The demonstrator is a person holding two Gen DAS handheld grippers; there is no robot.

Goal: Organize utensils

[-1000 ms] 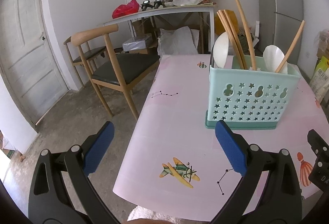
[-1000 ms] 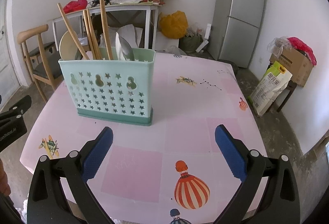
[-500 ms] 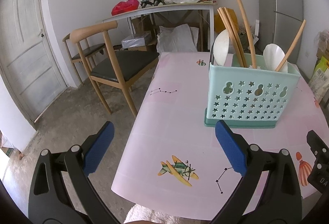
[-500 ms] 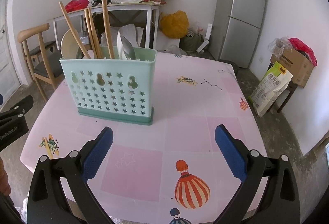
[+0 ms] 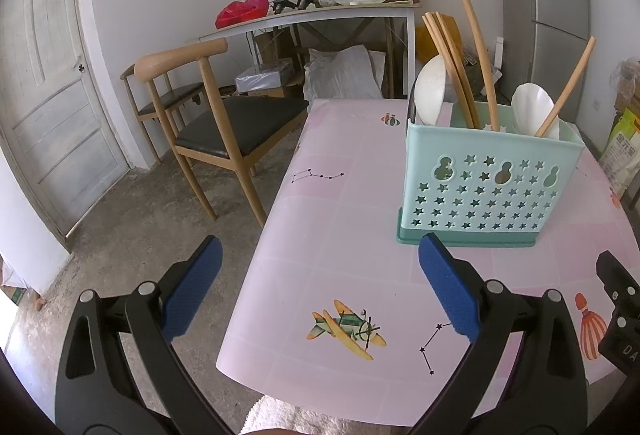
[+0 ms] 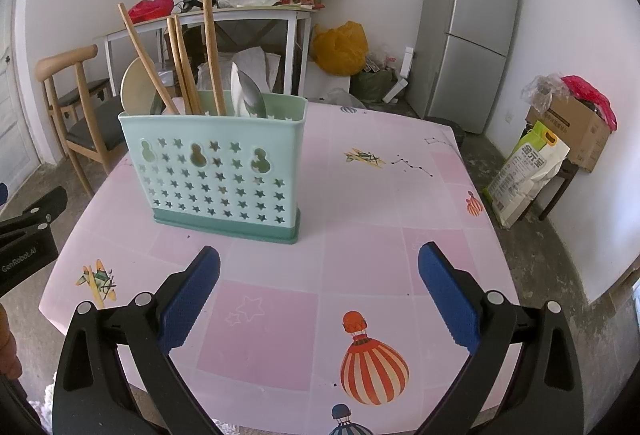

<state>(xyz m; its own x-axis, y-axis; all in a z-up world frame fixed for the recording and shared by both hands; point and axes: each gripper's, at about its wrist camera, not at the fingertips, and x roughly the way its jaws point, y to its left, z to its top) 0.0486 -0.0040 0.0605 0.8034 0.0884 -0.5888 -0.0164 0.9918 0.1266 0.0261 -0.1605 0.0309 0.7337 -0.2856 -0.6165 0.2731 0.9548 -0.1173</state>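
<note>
Table (image 6: 360, 235) pink; fridge (image 6: 472, 31) behind.

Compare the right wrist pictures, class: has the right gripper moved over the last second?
Yes, slightly. The teal utensil holder and fridge sit a little lower and further right in view, so the open right gripper tipped up and leftward.

upright mint utensil caddy (image 6: 224, 171), chopsticks (image 6: 186, 67), spoons (image 5: 430, 97)

Each gripper was matte black plastic with two blue, finely ribbed pads and silver round screws at the finger joints: the left gripper (image 5: 318, 289) and the right gripper (image 6: 319, 289) matched. White "GenRobot.AI" lettering showed at nine o'clock in the right view.
</note>
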